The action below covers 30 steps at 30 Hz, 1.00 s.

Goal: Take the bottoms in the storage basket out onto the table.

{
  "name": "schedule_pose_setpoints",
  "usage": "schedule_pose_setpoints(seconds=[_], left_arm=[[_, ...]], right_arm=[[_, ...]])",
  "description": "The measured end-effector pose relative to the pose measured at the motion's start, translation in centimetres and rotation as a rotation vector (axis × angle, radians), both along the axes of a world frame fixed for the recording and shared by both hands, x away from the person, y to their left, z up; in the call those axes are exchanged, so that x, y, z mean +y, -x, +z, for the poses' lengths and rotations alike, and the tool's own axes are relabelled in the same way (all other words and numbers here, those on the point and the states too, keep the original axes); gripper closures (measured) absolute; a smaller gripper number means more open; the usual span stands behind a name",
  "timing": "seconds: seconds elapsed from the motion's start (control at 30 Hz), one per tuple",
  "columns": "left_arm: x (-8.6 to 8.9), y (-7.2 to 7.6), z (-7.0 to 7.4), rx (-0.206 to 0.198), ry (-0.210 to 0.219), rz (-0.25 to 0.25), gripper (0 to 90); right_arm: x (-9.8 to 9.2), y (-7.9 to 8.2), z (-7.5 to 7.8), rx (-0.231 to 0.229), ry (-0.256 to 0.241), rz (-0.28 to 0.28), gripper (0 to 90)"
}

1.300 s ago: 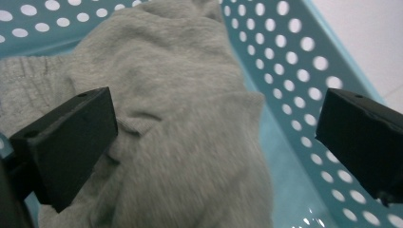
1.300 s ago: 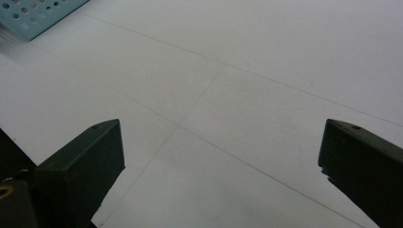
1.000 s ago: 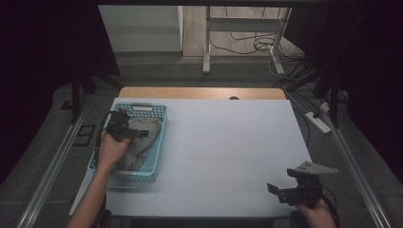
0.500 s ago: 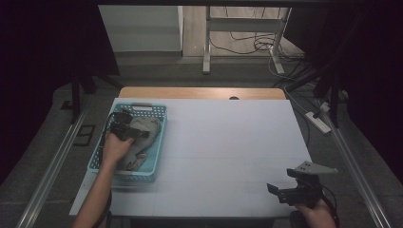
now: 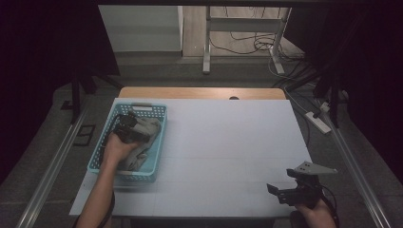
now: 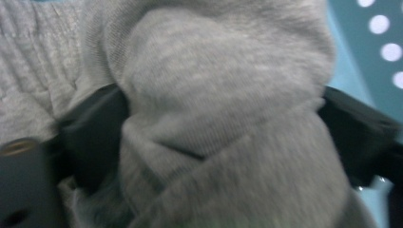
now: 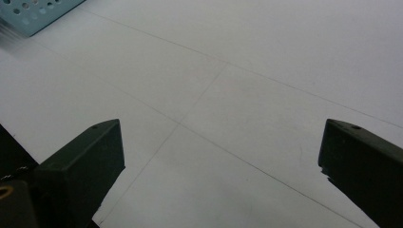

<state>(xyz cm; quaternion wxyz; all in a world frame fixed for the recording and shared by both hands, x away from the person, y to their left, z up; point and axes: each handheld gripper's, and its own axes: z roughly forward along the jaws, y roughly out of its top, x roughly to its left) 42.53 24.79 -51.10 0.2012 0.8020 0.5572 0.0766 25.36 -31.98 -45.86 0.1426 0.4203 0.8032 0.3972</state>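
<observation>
Grey cloth (image 6: 223,123) sits bunched in the blue basket (image 5: 159,137) at the far left of the desk (image 5: 228,142). We see our left hand-held gripper (image 5: 127,130) with its jaws around a thick fold, though we cannot tell how tight. Only a small pinch could slip out, or the basket could lift too. Our right hand-held gripper (image 7: 218,161) waits wide open at the near right.
</observation>
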Motion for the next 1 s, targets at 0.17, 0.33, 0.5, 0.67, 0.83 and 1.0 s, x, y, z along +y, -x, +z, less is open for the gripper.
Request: schedule_pose_setpoints(seconds=[0.17, 0.33, 0.5, 0.67, 0.83, 1.0], left_arm=[[0.0, 0.4, 0.5, -0.003, -0.005, 0.021, 42.0], [0.0, 0.5, 0.8, 0.004, 0.009, 0.047, 51.0], [1.0, 0.5, 1.3, 0.011, 0.092, 0.069, 56.8], [1.7, 0.9, 2.3, -0.039, 0.154, 0.077, 58.0], [2.1, 1.5, 3.4, -0.098, 0.193, 0.074, 57.9], [2.0, 2.2, 4.5, -0.159, 0.189, 0.055, 57.8]], right_arm=[[0.0, 0.0, 0.0, -0.003, 0.003, 0.003, 1.8], [0.0, 0.0, 0.0, -0.004, 0.003, 0.005, 1.8], [0.0, 0.0, 0.0, -0.007, -0.004, 0.009, 1.8], [-0.2, 0.0, 0.1, -0.002, -0.021, 0.003, 1.8], [-0.2, 0.1, 0.1, -0.011, -0.024, 0.002, 1.8], [-0.3, 0.1, 0.1, -0.013, -0.027, 0.001, 1.8]])
